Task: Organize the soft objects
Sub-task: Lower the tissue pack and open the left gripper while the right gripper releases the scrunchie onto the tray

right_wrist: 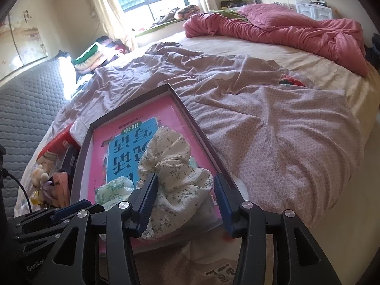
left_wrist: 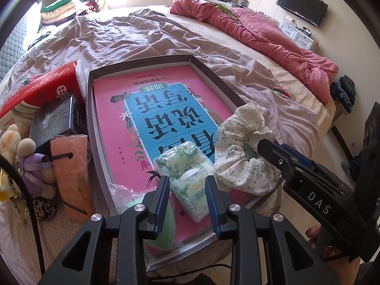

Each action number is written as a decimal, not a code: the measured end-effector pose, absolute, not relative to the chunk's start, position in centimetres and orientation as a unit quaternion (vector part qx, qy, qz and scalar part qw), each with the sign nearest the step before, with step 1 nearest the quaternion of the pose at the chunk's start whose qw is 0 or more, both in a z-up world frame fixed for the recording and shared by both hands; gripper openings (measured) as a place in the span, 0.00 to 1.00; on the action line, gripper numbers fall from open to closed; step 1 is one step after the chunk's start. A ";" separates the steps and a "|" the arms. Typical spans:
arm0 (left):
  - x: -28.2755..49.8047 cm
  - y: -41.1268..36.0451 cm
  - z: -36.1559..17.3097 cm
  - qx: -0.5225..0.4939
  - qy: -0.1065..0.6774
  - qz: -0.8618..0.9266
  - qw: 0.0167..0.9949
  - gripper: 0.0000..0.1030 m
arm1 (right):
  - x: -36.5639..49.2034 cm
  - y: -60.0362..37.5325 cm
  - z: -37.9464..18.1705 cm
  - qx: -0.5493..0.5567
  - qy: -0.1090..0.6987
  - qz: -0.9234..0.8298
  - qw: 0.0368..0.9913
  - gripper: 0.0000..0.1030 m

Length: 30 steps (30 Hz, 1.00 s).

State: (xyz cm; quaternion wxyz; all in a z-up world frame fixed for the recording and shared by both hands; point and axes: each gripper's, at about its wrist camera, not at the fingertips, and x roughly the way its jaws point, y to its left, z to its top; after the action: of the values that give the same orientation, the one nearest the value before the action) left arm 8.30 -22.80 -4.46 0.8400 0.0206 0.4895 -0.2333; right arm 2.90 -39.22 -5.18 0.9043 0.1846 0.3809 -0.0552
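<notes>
A: Where do we stand?
B: Both our grippers, left [left_wrist: 187, 190] and right [right_wrist: 185, 191], hang open over the tray [left_wrist: 91, 109]; the tissue pack [left_wrist: 187, 173] and floral cloth [right_wrist: 175, 173] lie in it, released.
A: Risks?
B: The cloth overhangs the rim; a nudge could spill it onto the bed [right_wrist: 285, 130].

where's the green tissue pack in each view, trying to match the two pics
Left wrist view: the green tissue pack lies low at centre, on the pink book, between the left gripper's fingers.
Right wrist view: the pack is lower left of centre, partly hidden behind the gripper finger.
Shared landmark: the floral cloth lies just right of it in both.
</notes>
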 end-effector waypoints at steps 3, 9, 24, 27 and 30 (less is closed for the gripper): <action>8.1 -22.8 -4.3 0.023 0.487 -0.235 0.841 0.36 | 2.8 -39.2 -4.9 0.184 0.378 -0.056 0.906 0.49; 7.6 -22.9 -3.7 0.036 0.479 -0.232 0.846 0.48 | 2.7 -39.2 -4.8 0.184 0.377 -0.058 0.906 0.52; 7.0 -22.2 -2.3 0.028 0.470 -0.237 0.850 0.54 | 2.3 -39.0 -3.6 0.180 0.360 -0.058 0.913 0.57; 6.9 -21.8 -1.5 0.017 0.463 -0.241 0.853 0.56 | 2.2 -38.8 -3.3 0.177 0.357 -0.058 0.915 0.57; 6.7 -21.5 -0.9 0.017 0.456 -0.235 0.858 0.58 | 2.1 -38.7 -2.9 0.173 0.354 -0.058 0.917 0.58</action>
State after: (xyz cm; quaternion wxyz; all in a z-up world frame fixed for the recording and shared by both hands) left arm 6.71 -21.48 -0.92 0.8581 0.0169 0.4561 -0.2354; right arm 2.10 -38.71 -2.92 0.9174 0.1730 0.3536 -0.0577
